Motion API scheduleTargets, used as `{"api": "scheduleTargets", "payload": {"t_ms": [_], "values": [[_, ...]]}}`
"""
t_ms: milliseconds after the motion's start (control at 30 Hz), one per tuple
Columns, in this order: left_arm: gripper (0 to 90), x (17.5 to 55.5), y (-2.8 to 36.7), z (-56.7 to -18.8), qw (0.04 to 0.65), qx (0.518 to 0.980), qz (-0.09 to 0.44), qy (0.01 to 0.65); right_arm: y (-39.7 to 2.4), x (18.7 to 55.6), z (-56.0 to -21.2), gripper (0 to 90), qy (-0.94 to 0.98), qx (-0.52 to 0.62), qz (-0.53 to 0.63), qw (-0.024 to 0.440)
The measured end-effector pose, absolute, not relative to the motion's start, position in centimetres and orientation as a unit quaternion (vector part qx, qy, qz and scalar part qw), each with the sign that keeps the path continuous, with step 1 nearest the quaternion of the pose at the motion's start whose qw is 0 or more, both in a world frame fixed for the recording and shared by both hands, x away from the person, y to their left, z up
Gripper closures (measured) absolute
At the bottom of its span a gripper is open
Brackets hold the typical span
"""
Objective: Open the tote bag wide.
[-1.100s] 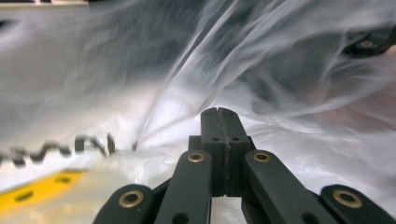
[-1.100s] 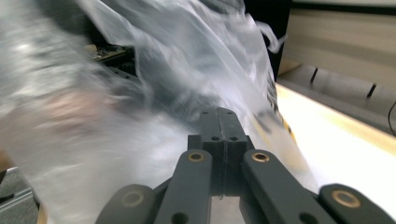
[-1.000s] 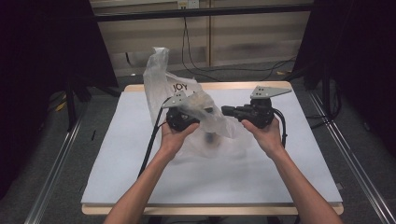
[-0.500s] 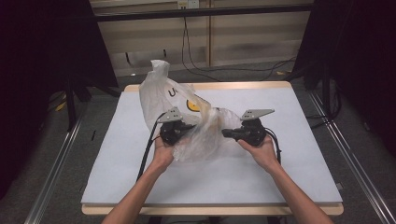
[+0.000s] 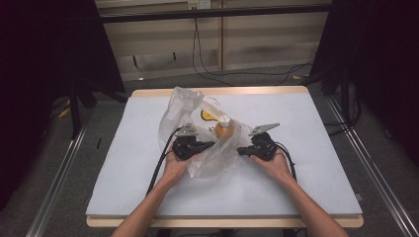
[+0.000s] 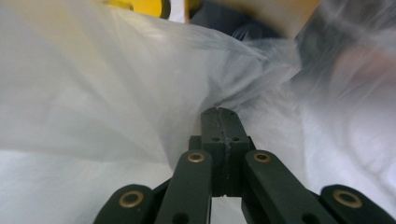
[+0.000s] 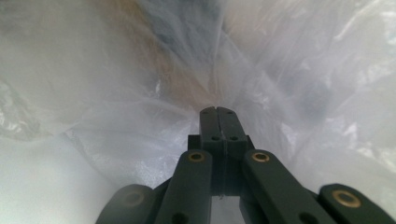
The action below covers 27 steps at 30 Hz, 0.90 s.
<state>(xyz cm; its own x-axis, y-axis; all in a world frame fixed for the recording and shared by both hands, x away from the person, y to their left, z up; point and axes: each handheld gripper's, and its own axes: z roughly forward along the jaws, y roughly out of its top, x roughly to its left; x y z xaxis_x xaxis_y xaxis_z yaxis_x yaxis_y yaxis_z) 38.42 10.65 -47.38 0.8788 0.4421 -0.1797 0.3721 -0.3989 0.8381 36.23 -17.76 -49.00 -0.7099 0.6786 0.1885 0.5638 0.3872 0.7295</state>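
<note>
In the high view a plastic bag (image 5: 197, 128) lies on the table (image 5: 123, 163) at the middle of the frame, with a bottle (image 5: 223, 129) inside it (towards its right half). The left gripper (image 5: 210, 146) sits at the bag's lower left edge and the right gripper (image 5: 241, 150) at its lower right edge, the bag between them.

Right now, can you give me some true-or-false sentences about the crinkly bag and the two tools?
1. Both tools pinch the clear plastic bag. True: the left tool and the right tool are shut on its film.
2. The bag hangs high above the table. False: it rests on the white tabletop.
3. Something orange sits inside the bag. True.
4. The bag is black. False: it is see-through.
</note>
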Motion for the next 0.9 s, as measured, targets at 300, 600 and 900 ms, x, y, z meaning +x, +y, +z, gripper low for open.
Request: {"api": "scheduleTargets", "payload": {"t_ms": [300,600,900], "values": [[90.0,38.2,11.1,-46.7,0.485,0.846,0.032,0.220,-18.1,35.4,-47.6,90.0,0.819,0.366,0.436,0.076],[90.0,35.0,12.6,-42.4,0.531,0.825,0.053,0.185,-19.4,33.0,-42.4,90.0,0.782,0.344,0.510,0.097],[90.0,34.7,12.5,-37.4,0.546,0.814,0.096,0.174,-17.9,32.7,-36.8,90.0,0.764,0.304,0.557,0.117]]}}
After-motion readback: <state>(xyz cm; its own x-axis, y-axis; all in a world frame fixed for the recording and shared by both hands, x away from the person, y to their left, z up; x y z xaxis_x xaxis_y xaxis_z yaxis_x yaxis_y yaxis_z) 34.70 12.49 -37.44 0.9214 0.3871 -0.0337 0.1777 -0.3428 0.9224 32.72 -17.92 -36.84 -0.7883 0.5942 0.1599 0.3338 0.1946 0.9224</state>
